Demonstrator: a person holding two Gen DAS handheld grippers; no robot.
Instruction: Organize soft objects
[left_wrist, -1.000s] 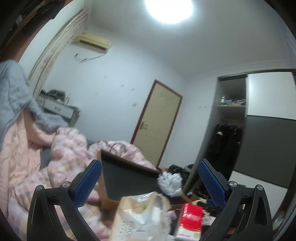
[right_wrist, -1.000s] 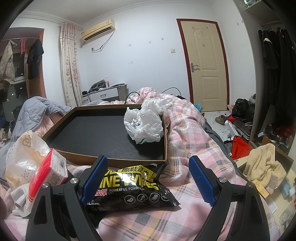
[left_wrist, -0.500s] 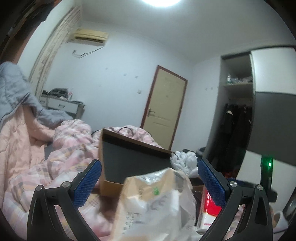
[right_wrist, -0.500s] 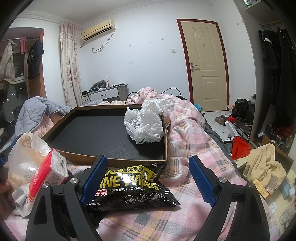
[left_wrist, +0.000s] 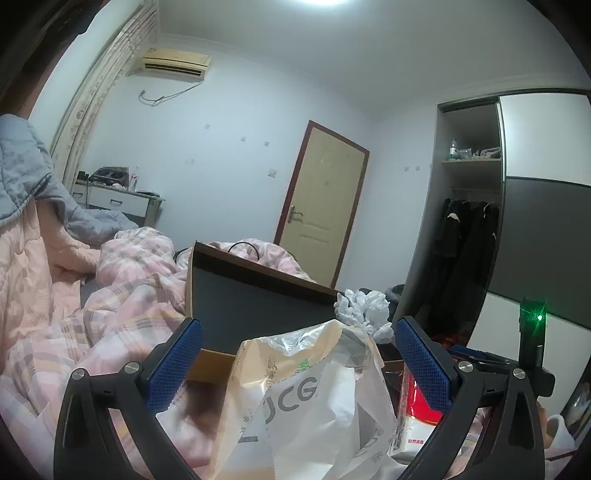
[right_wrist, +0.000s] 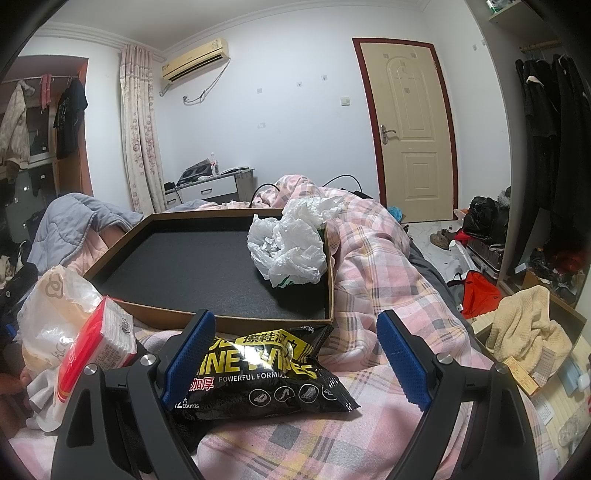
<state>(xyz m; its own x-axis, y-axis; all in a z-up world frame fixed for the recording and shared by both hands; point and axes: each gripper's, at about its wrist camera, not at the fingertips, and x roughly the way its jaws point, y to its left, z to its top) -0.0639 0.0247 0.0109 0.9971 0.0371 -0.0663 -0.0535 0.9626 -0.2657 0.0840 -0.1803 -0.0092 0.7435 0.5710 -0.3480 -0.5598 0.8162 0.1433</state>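
One wipes pack (right_wrist: 258, 376), one crumpled bag (right_wrist: 291, 243), one tissue pack (right_wrist: 99, 347), one tray (right_wrist: 207, 266)

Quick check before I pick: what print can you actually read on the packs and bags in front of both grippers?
"JCG": plastic bag, left wrist view.
"INE WIPES" (start hidden behind a finger): black wipes pack.
"POWERFUL FORMUL" (cut off): same pack.
"加厚": same pack.
"擦鞋湿巾", yellow strip on top, last characters uncertain: same pack.
"counts" with a partly hidden number: same pack.
Red tissue pack: print too small and blurred.
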